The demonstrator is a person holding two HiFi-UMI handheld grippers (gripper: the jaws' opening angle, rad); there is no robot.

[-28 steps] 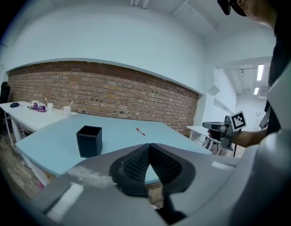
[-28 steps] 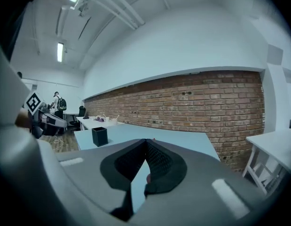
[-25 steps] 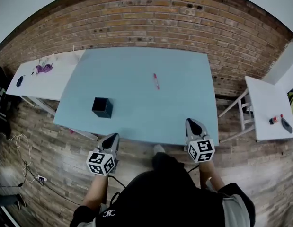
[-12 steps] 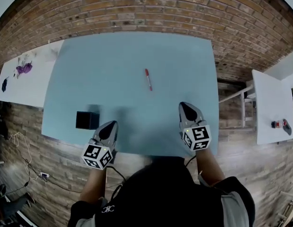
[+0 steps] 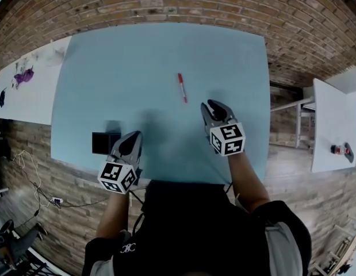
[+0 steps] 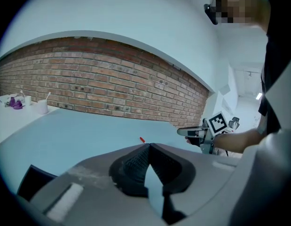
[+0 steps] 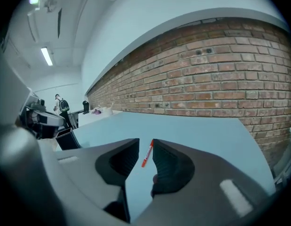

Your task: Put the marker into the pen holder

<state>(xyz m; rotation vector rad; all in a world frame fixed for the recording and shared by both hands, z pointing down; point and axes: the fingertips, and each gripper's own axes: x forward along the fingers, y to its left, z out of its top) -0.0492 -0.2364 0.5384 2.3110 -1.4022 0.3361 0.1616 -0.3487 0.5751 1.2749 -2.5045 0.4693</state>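
A red marker [image 5: 182,87] lies flat near the middle of the light blue table [image 5: 131,68]. The black square pen holder [image 5: 104,142] stands near the table's front left edge. My right gripper [image 5: 212,105] hovers a little short of the marker and to its right. Its jaws have just been opening and now stand open with nothing between them. In the right gripper view the marker [image 7: 146,155] shows through the gap, lying farther ahead on the table. My left gripper [image 5: 134,137] is shut and empty, just right of the pen holder [image 6: 35,182].
A brick wall [image 5: 183,7] runs behind the table. One white side table [image 5: 28,96] with purple items stands at the left. Another [image 5: 333,125] at the right carries a small red object. Cables [image 5: 28,171] lie on the floor at the left.
Both grippers have moved forward from the table's front edge to over the table. The right one has come close to the marker and its jaws have parted.
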